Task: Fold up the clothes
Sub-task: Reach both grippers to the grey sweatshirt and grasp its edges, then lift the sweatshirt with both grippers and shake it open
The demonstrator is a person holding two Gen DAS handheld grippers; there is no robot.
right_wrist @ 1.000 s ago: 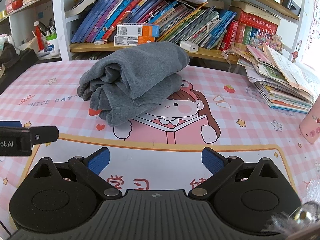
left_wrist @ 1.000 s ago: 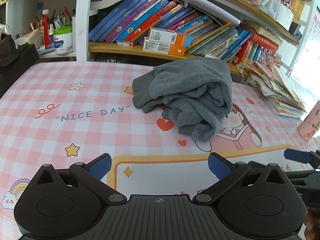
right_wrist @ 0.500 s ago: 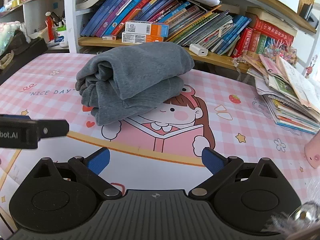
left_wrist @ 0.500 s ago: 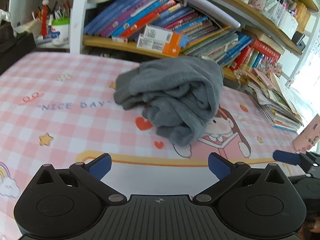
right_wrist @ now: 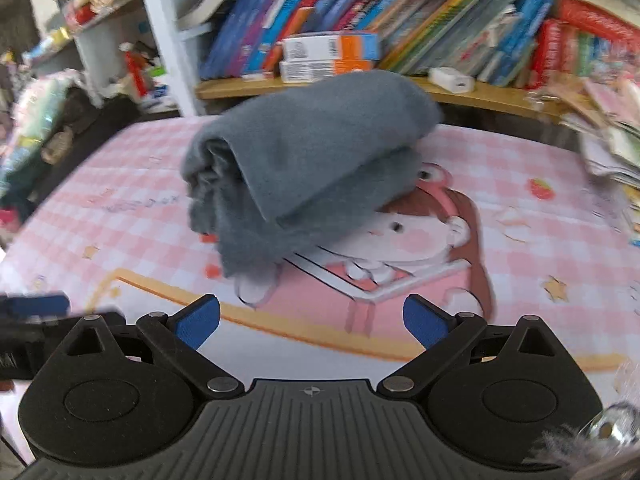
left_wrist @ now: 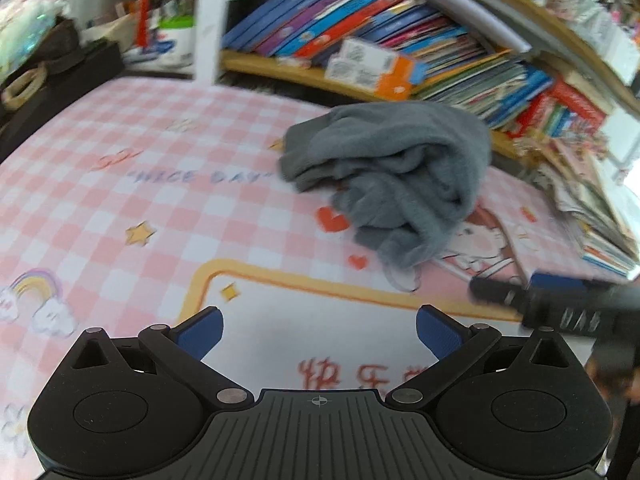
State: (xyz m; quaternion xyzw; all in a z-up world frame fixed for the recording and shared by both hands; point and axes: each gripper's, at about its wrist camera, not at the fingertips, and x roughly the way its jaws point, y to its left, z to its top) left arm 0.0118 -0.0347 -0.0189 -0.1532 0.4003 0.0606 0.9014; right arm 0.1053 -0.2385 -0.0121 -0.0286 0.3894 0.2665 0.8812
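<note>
A grey garment [right_wrist: 304, 160] is seen bunched in a loose roll on the pink checked mat [left_wrist: 120, 216], in front of the bookshelf [right_wrist: 400, 92]. The left gripper [left_wrist: 318, 328] and right gripper [right_wrist: 312, 320] are held wide apart, empty, short of it. An outer edge should be pinched, not the bulk, so the layers can be spread flat.
</note>
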